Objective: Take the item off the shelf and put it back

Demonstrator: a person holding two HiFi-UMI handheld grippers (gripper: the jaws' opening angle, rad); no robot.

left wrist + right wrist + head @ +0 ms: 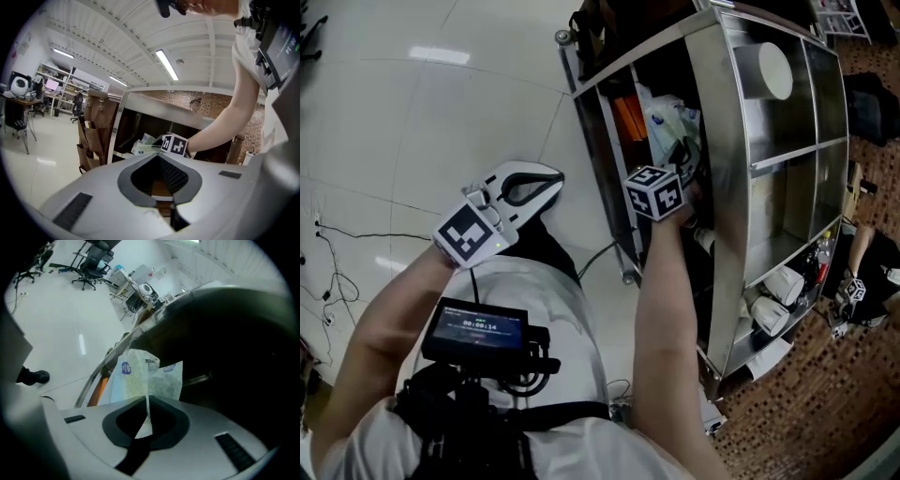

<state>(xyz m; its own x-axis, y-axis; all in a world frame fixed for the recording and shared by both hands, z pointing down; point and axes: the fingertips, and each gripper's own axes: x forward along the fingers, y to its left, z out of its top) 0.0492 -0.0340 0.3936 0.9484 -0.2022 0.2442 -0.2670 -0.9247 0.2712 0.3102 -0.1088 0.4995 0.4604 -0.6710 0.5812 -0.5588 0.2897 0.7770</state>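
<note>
The item is a pale plastic bag (140, 373) with a round blue label, white and faint green. My right gripper (146, 404) is shut on its thin upper edge, at the dark mouth of the metal shelf (722, 141). In the head view the right arm reaches into the shelf; its marker cube (656, 192) shows, while the jaws are hidden in the dark. The bag (670, 122) lies among other goods there. My left gripper (555, 178) hangs over the floor to the left of the shelf, shut and empty. In the left gripper view its jaws (161, 161) point at the shelf and the cube (174, 145).
Brown paper bags (91, 136) hang on the shelf's side. An orange pack (630, 117) lies beside the bag. White cups (778, 300) sit in a lower compartment, a white round thing (773, 70) in an upper one. Cables (337, 253) trail on the pale floor at left.
</note>
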